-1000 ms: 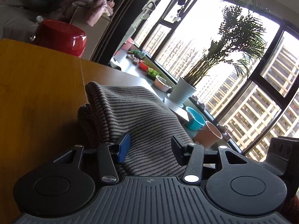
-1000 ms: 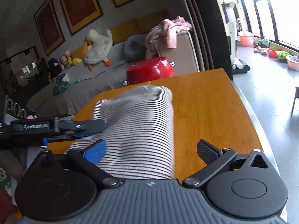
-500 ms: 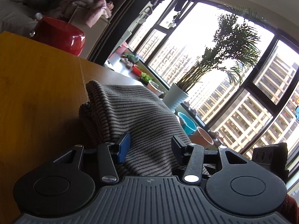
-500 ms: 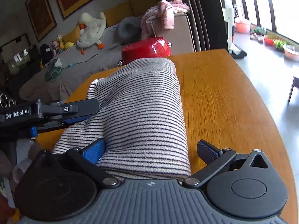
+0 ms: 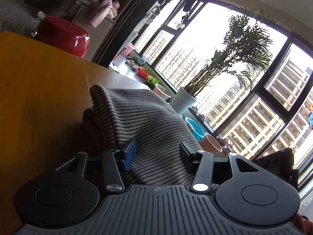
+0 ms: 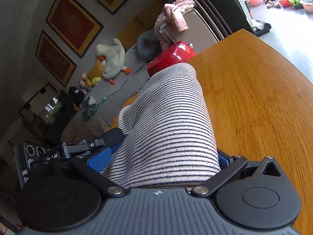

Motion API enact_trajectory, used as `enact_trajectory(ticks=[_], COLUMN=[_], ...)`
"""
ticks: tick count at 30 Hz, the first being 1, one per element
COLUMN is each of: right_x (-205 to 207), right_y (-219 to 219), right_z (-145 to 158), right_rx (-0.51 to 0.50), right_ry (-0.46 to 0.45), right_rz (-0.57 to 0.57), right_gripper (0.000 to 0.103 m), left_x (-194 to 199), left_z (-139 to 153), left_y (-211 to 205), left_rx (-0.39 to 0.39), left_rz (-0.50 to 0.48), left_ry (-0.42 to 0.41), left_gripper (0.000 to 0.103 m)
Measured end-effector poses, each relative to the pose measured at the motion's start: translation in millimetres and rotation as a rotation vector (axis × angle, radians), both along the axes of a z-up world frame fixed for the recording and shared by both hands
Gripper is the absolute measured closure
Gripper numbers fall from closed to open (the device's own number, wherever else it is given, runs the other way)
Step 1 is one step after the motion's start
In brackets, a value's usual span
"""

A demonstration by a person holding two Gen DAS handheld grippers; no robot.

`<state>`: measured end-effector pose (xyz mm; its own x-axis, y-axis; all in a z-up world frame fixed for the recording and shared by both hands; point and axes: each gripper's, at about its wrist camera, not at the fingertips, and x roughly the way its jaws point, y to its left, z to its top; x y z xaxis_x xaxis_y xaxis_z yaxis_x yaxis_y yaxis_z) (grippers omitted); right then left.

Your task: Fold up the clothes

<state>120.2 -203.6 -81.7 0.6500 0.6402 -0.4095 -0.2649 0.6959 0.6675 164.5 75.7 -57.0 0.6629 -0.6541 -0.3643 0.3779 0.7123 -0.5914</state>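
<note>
beyond left claw [image 5: 155, 155]: palm [image 5: 230, 66]; right view: sofa [image 6: 125, 90] (toys).

A folded, grey-and-dark striped knit garment [image 5: 140, 125] lay bunched on an orange-brown wooden table [image 5: 39, 90], its near end passing between the black fingers of the left gripper [image 5: 156, 155]. The blue-padded finger [image 5: 129, 154] touched the cloth on one side; the opposite black finger [image 5: 185, 156] sat against the fabric's other edge, the jaws partly apart. A glossy red pot [image 5: 62, 36] stood at the table's far edge. Behind, a tall palm in a white planter [image 5: 183, 102] stood by large dark-framed windows [image 5: 260, 90] facing apartment blocks.
</note>
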Motion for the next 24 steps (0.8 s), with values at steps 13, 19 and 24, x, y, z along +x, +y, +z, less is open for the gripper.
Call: enact_trajectory(ticks=[13,19,24], right_x=[13,5,2], right_y=[-8,0,-1], right_z=[3,2,1], right_rx=[0.071,0.025,0.046], right_ry=[0.143,0.092,0.082], right_rz=[-0.012,-0.012,-0.044], right_gripper=[0.0,0.0,0.0], left_x=[-13,-27,-33], left_z=[37,50,49], left_y=[17,17,7], left_rx=[0.013,0.071,0.089], left_rz=[0.075,0.111,0.096], left_ry=[-0.043,-0.034,-0.031], left_gripper=[0.01,0.008,0.007])
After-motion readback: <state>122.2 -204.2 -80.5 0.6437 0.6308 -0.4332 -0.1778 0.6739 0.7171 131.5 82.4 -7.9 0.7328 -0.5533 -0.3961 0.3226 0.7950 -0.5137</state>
